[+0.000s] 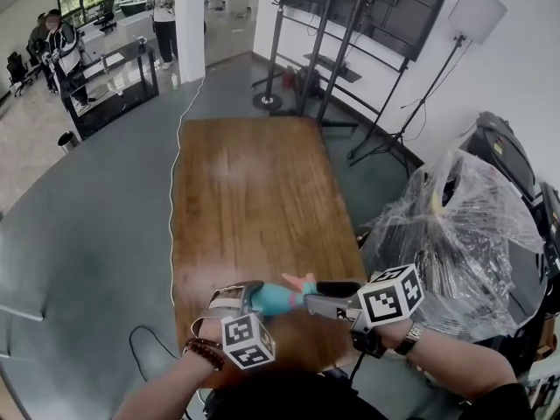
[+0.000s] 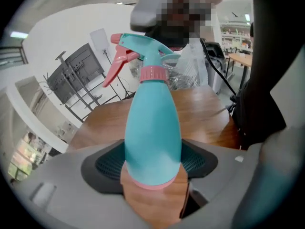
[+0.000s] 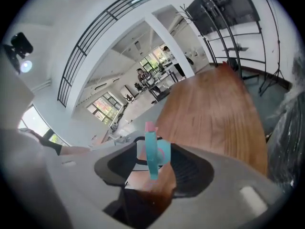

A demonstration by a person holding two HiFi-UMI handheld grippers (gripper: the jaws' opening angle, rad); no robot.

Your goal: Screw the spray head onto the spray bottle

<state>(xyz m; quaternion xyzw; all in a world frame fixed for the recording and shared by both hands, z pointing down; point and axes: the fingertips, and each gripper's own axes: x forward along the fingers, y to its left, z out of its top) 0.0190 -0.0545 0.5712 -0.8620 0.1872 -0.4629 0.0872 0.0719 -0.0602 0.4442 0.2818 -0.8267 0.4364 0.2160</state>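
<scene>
Teal bottle [image 2: 152, 132] clamped, left gripper [image 1: 247, 303], near table [image 1: 245, 191] edge; right gripper [image 1: 325, 304] loose round sprayer [image 2: 145, 51]

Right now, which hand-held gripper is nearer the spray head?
Right. The right hand-held gripper has the spray head between its open jaws; the left hand-held gripper grips the spray bottle near its base.

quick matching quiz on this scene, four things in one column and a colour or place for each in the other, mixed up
Things:
1 spray bottle
2 trigger
3 table
4 plastic-wrapped pile

Colour or place:
a pink
b to the right of the table
c brown wood
d clamped in the left gripper

Pairs: 1-d, 2-a, 3-c, 4-b
</scene>
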